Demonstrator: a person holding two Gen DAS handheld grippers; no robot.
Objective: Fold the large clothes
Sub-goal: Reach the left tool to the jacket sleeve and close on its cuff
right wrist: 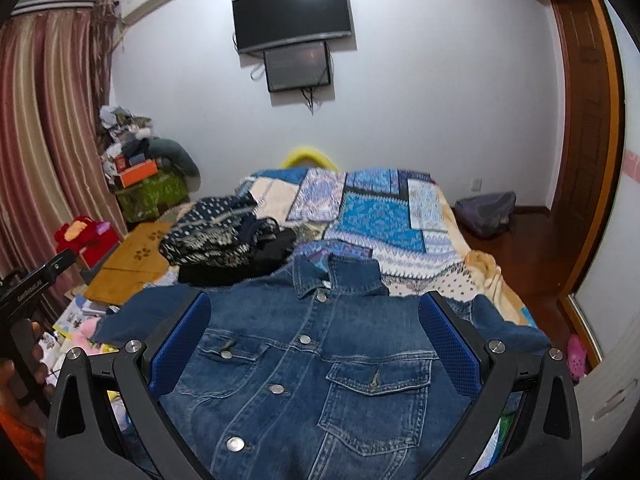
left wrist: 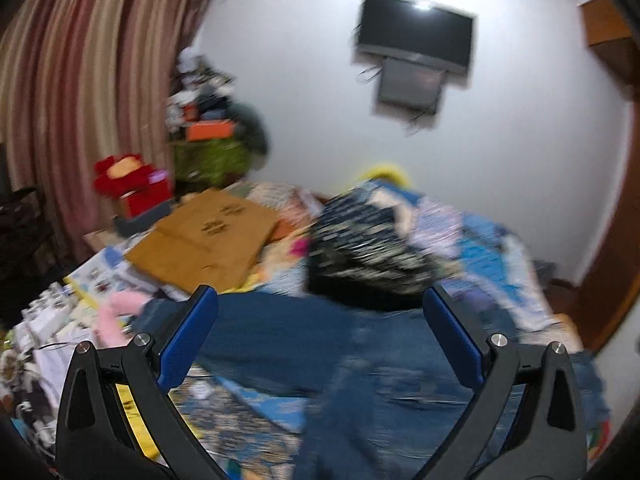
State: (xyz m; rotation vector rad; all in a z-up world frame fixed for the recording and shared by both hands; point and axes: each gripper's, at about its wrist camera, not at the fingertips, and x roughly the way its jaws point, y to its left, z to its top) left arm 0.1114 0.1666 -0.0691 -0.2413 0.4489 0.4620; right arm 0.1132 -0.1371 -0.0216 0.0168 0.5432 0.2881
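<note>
Through the left wrist view, blurred: left gripper [left wrist: 320,300] spread wide, holding nothing, above the denim jacket [left wrist: 304,332] on the bed [left wrist: 492,240]. Right wrist view: right gripper [right wrist: 314,306] likewise wide apart and empty over the jacket, which lies front-up, buttoned, collar toward the wall; no writing legible on it.

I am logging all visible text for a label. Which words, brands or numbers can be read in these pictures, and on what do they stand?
None can be read.
Black gripper part, left edge of the right wrist view: small white print, too blurred.
Brown board: dark marks, not legible.
Booklets: print blurred.
</note>
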